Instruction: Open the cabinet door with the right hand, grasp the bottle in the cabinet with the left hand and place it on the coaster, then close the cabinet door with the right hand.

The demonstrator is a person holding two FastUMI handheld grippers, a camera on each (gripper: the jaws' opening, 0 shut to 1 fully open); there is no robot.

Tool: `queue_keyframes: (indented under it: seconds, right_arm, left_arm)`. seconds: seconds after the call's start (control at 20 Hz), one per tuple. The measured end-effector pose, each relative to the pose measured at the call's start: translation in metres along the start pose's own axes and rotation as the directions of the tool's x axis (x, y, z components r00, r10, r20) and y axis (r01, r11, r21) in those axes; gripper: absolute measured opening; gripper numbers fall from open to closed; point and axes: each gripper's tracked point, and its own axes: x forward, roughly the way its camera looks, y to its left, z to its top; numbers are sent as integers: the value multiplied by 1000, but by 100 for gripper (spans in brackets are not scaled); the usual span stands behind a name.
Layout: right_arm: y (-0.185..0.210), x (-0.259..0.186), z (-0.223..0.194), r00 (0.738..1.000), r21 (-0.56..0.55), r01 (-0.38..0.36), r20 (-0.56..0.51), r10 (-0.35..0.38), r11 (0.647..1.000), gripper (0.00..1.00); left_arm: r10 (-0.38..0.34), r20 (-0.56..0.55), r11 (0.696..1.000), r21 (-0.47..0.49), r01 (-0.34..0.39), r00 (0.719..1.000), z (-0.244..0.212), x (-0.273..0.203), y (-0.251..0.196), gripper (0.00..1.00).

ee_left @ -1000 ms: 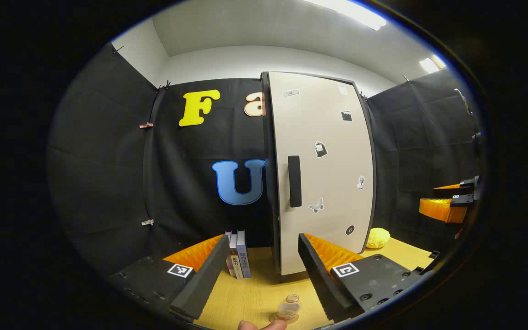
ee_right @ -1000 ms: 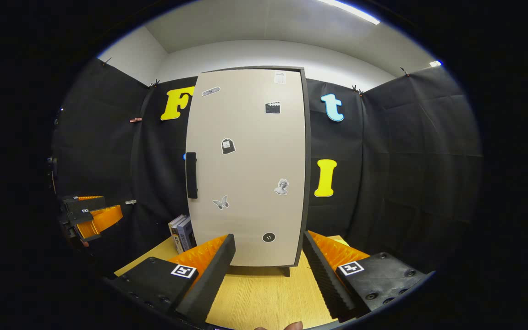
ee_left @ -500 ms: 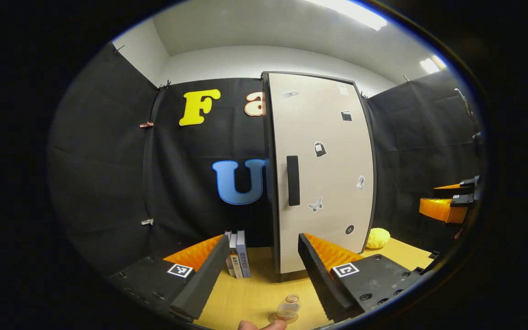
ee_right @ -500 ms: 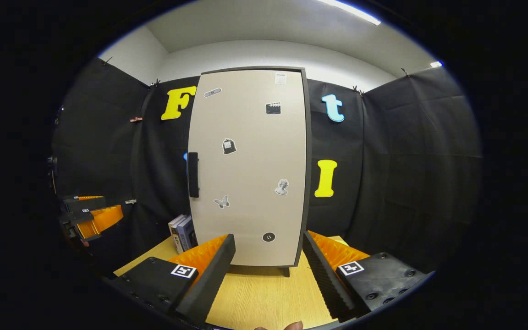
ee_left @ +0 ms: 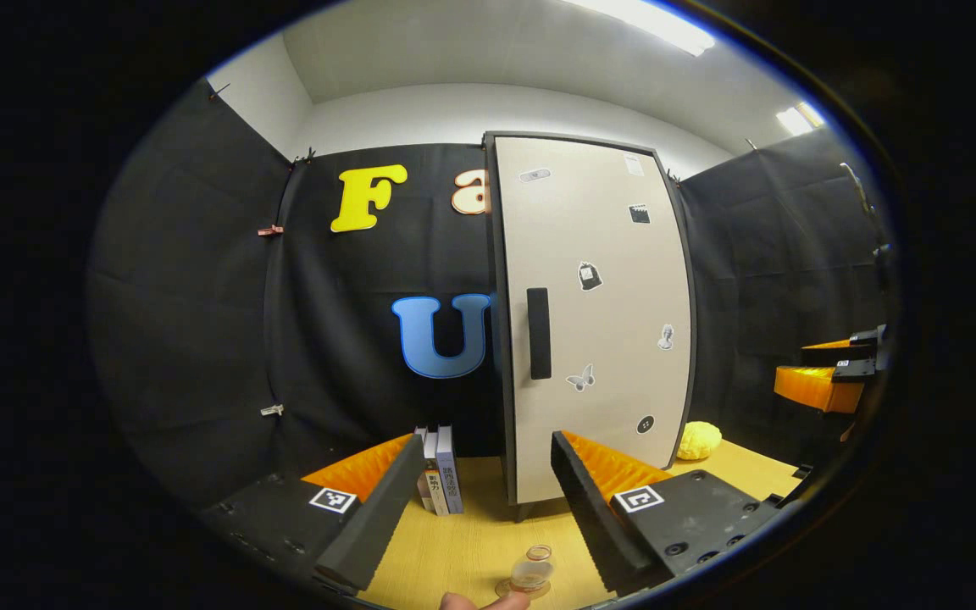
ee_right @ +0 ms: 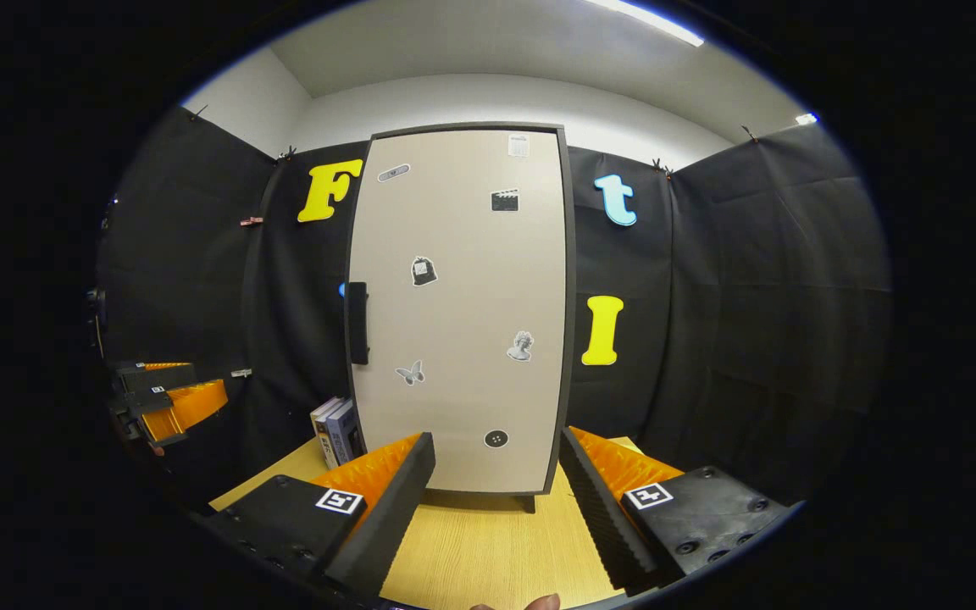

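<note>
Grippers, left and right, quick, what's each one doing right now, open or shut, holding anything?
Left gripper: open, holding nothing, above the yellow wooden table.
Right gripper: open, empty, facing the closed beige cabinet door.

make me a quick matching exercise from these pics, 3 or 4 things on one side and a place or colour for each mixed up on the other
Things:
1. door handle
2. books
3. yellow ball
4. bottle

Descriptions:
A. standing upright on the table, left of the cabinet in the left gripper view
B. small and clear, on the coaster near the table's front edge
C. black vertical bar on the beige cabinet door
D. on the table by the cabinet's other side, away from the books

Pairs: 1-C, 2-A, 3-D, 4-B
</note>
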Motion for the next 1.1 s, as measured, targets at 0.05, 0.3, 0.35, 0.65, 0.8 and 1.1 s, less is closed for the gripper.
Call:
queue_keyframes:
  seconds: [0.05,0.3,0.35,0.65,0.8,1.1]
  right_arm:
    - [0,0,1,1000,1,-1,-2,1,1000,96]
    - [-1,1,0,1000,4,-3,-6,3,1000,96]
    - [-1,1,0,1000,4,-4,-7,4,1000,96]
    - [-1,3,-1,1000,5,0,-11,0,1000,96]
    - [-5,4,-1,1000,0,2,-10,-2,1000,96]
    - [-18,18,-9,999,22,-34,-20,34,999,96]
  left_arm:
    - [0,-1,1000,0,0,1000,0,0,0,95]
    - [5,-5,1000,4,-5,1000,-2,3,0,95]
    - [6,-5,1000,5,-6,1000,-2,4,0,94]
    - [14,-3,1000,1,-14,1000,-3,8,2,95]
    - [9,-2,1000,-13,-9,1000,-5,16,-4,95]
    - [63,5,998,14,-63,998,-6,26,-10,95]
